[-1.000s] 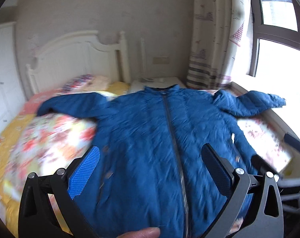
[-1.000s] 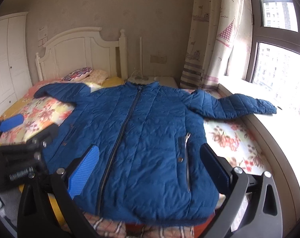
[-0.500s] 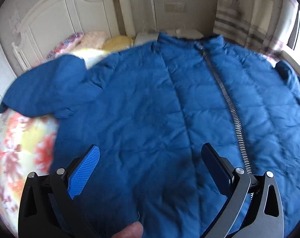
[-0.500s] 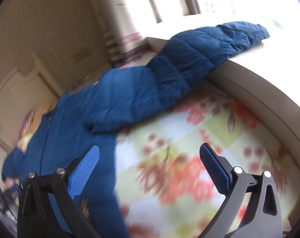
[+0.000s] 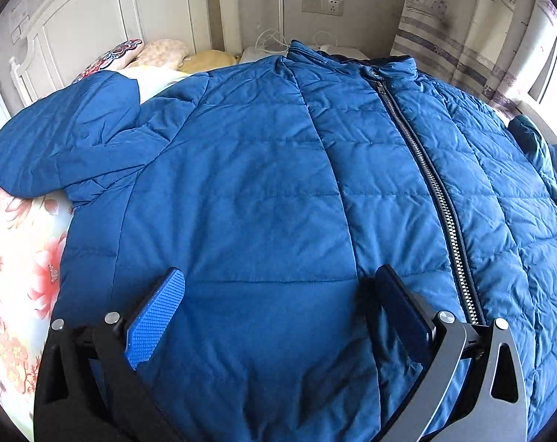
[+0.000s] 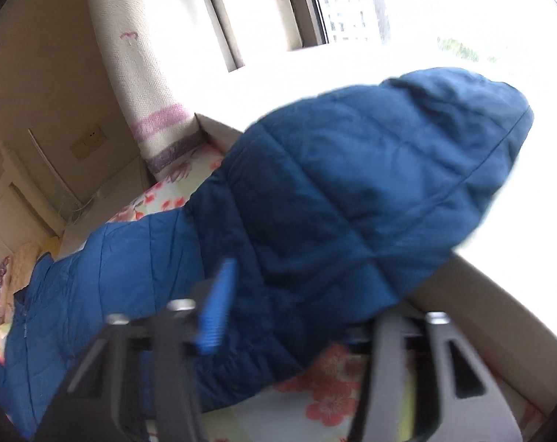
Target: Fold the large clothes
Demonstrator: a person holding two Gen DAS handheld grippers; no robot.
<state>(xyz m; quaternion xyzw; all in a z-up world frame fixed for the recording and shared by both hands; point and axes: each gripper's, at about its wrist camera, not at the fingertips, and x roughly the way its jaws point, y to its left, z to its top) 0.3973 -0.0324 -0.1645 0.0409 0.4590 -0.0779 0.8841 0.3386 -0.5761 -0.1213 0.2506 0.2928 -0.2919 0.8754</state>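
A blue quilted jacket (image 5: pixel 278 184) lies front up on the bed, its zipper (image 5: pixel 425 169) closed. One sleeve (image 5: pixel 57 147) stretches to the left. My left gripper (image 5: pixel 278 294) stands open low over the chest panel, with jacket fabric under and between its fingers. In the right wrist view the other sleeve (image 6: pixel 352 184) reaches toward the window ledge. My right gripper (image 6: pixel 300 313) is closing on this sleeve: the blue pad (image 6: pixel 215 305) presses its side, and the other finger is mostly hidden behind the fabric.
The floral bed cover (image 5: pixel 13 276) shows at the left and under the sleeve (image 6: pixel 333 397). A white headboard (image 5: pixel 94 11) and pillows (image 5: pixel 160 49) are behind the jacket. A curtain (image 5: pixel 462 18), a beige ledge (image 6: pixel 499 313) and a bright window (image 6: pixel 388 0) border the bed.
Both grippers dropped toward the jacket. The left settled over the chest. The right swung out to the sleeve by the window, rolled, and its jaws went from wide to closed around the sleeve.
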